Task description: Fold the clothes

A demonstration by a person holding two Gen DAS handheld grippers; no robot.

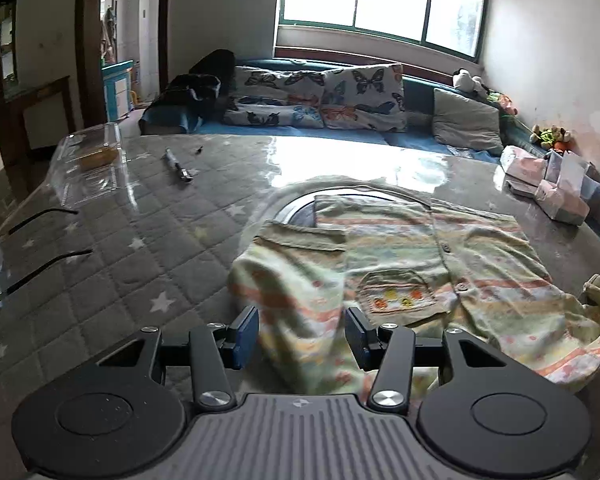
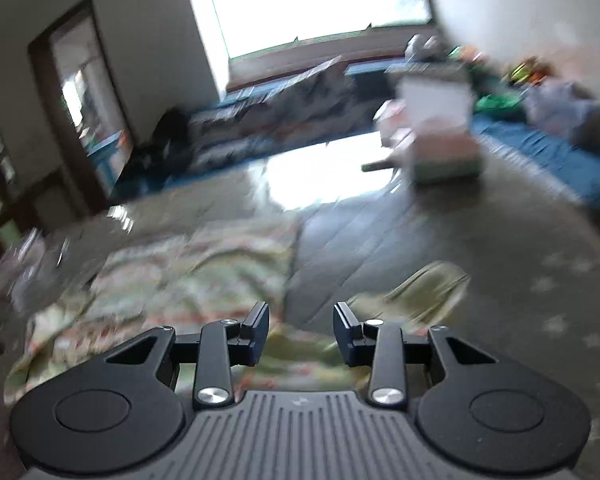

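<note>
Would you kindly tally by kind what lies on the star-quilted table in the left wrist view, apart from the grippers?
Striped shirt: 1
Clear plastic box: 1
Pen-like tool: 1
Pink and white packets, clustered at the far right edge: individual count unclear, taken as 1 group
Total: 4

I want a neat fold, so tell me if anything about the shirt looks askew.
The shirt lies buttoned and fairly flat on the table, but one sleeve is folded in crookedly and bunched near the left gripper. The hem is rumpled at the near edge.
</note>
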